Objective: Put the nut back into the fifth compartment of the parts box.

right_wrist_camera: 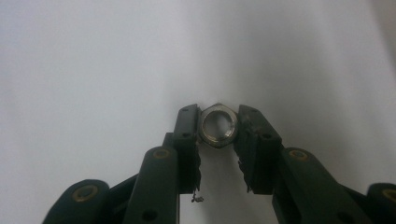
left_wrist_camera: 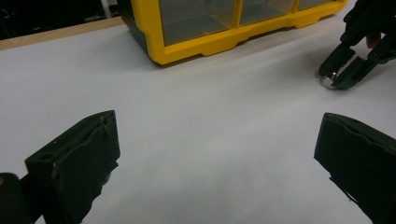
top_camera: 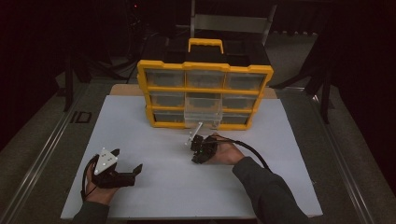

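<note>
Metal hex nut (right_wrist_camera: 218, 126) lies flat on the white sheet (top_camera: 154, 140), hole facing up, in front of the yellow organiser and toward its right half; seen from the left gripper view as a small bright bit (left_wrist_camera: 328, 81) at the tips of the far gripper.

Right gripper (right_wrist_camera: 218, 128) clenched on the nut; both pads touch opposite flats of the hex; tips point down at the sheet; in the high view this gripper (top_camera: 195, 140) sits just in front of the organiser, the hand (top_camera: 224, 150) behind it, dark sleeve (top_camera: 268, 191) running to the bottom edge, cable looping off to the right.

Left gripper (top_camera: 127, 164) released, jaws spread wide with nothing between them, only bare sheet; it rests near the sheet's front left, well apart from the nut; grey three-cornered plate (top_camera: 106, 160) on top.

Yellow organiser (top_camera: 204, 93) stands upright at the back of the sheet; rows of clear drawers; one clear drawer (top_camera: 203, 114) in the middle column is pulled forward; yellow handle (top_camera: 205, 45) on top.
</note>
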Demonstrator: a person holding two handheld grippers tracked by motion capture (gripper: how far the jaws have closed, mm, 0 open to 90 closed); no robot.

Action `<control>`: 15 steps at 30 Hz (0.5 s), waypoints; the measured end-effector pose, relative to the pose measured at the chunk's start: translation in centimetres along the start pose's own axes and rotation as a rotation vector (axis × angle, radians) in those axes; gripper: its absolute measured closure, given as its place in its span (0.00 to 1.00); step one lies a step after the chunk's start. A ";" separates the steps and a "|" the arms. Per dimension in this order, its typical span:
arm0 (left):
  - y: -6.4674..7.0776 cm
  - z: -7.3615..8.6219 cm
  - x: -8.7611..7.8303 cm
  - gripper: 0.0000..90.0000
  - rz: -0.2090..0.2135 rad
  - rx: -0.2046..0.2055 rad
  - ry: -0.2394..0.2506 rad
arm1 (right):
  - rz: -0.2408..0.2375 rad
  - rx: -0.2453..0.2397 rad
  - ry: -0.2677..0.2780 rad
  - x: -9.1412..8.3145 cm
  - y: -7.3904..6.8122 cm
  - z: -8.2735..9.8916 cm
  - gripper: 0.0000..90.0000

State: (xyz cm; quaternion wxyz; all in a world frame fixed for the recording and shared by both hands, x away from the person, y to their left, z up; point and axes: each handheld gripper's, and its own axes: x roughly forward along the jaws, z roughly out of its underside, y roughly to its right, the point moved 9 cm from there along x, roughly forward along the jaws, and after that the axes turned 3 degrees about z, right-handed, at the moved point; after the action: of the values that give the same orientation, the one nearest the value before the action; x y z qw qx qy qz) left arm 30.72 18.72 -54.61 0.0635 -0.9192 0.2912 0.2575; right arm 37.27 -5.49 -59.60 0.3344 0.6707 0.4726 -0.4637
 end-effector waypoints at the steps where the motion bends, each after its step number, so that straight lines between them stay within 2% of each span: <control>1: 0.0 0.0 0.0 0.01 0.001 0.001 -0.001 | -0.003 0.009 -0.002 -0.1 0.0 0.2 0.78; 4: 0.0 0.0 0.0 0.01 0.001 -0.001 0.002 | -0.004 0.019 -0.006 -0.4 0.1 0.6 0.78; 8: 0.0 0.0 0.0 0.01 0.001 0.001 0.000 | -0.004 0.061 -0.004 -1.5 0.3 1.0 0.78; 15: 0.0 0.0 0.0 0.01 0.000 0.000 0.000 | 0.006 0.070 0.020 -3.6 0.8 1.3 0.78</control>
State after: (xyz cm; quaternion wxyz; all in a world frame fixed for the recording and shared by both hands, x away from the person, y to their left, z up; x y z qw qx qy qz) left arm 30.73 18.71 -54.63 0.0636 -0.9191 0.2914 0.2574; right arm 37.17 -8.05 -56.70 0.3073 0.6881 0.4575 -0.4720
